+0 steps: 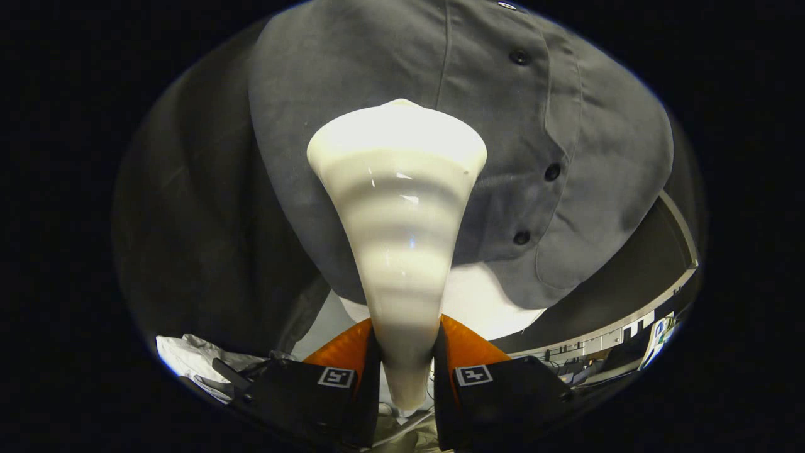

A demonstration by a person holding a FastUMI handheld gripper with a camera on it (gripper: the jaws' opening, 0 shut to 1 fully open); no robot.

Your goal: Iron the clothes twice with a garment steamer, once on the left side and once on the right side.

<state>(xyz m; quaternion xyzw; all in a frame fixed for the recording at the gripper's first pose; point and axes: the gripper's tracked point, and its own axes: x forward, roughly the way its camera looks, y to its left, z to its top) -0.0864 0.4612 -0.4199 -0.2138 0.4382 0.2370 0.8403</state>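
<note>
Gripper view: the garment steamer [397,239] is seen clamped between the two fingers of the gripper [405,362], with both jaws pressed against its narrow handle end, one on each side. From that grip the pale, glossy body widens into a broad head, which is pointed forward at the shirt [503,126]. The head is held close to the cloth, just beside the row of dark buttons [552,172]; whether it is touching the fabric cannot be told.

The shirt is a grey, buttoned garment hung in front of the dark booth wall [188,207], with its hem [434,296] ending above the jaws. A pocket-like panel [597,207] is seen beyond the buttons. White cloth [182,355] is bunched beside the fingers below, and a lit room with furniture [629,340] is glimpsed past the wall's edge.

The steamer is judged to be stiff, smooth and rather slippery, with its weight carried forward in the wide head. A firm hold low on the tapered handle, as is kept now, is therefore judged suitable, though twisting in the jaws could be risked if the head is dragged hard. The shirt is judged to be soft and light, so it would be pushed away or swung by pressure; gentle strokes along the hanging cloth are called for, and the buttons are best avoided.
</note>
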